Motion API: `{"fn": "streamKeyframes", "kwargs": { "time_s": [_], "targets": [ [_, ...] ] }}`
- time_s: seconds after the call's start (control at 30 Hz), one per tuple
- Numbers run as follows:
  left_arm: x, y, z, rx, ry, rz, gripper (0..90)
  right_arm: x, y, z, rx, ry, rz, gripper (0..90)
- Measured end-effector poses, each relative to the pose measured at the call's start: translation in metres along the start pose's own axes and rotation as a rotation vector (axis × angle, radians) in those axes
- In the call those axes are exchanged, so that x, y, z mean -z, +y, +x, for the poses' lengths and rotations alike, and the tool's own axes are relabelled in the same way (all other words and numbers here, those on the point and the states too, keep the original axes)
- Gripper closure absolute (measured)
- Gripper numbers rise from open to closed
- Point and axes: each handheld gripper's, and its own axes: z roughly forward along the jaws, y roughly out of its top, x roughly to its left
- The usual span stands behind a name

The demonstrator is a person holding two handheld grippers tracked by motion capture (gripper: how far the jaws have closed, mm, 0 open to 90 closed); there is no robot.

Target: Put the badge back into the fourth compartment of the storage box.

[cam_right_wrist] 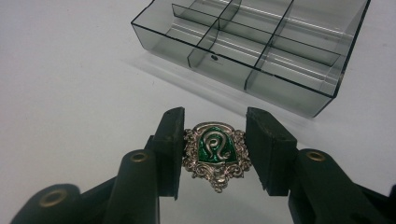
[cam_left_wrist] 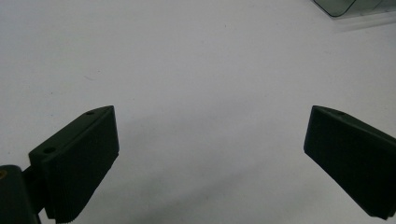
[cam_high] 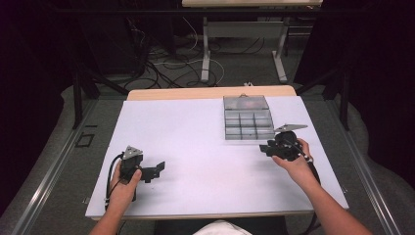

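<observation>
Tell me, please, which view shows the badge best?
The right gripper view: the badge sits close up, clamped between the right gripper jaws, green face and silver scrollwork clear. In the high view that gripper is too small to make it out.

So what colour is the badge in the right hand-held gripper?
Green enamel centre with an ornate silver frame on the badge, clearest in the right gripper view.

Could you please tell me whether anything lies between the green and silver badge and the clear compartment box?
Nothing visible does. The right hand-held gripper holds the green and silver metal badge just short of the clear smoky plastic compartment box; only bare white table lies between them, and the nearest compartments look empty.
</observation>
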Motion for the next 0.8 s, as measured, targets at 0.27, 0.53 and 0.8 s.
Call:
{"fn": "streamKeyframes", "kwargs": {
  "time_s": [0.27,0.53,0.8],
  "targets": [
    [0.0,0.0,0.0,-0.002,0.0,0.003,3.3,0.001,0.009,0.001,-0.004,-0.005,0.0,58.2],
    [0.0,0.0,0.0,-0.003,-0.001,0.003,3.3,0.0,0.018,0.002,-0.001,-0.012,0.001,58.2],
    [-0.001,0.0,-0.001,0.001,0.003,-0.008,3.3,-0.004,0.027,0.004,0.011,-0.013,0.001,58.2]
  ]
}}
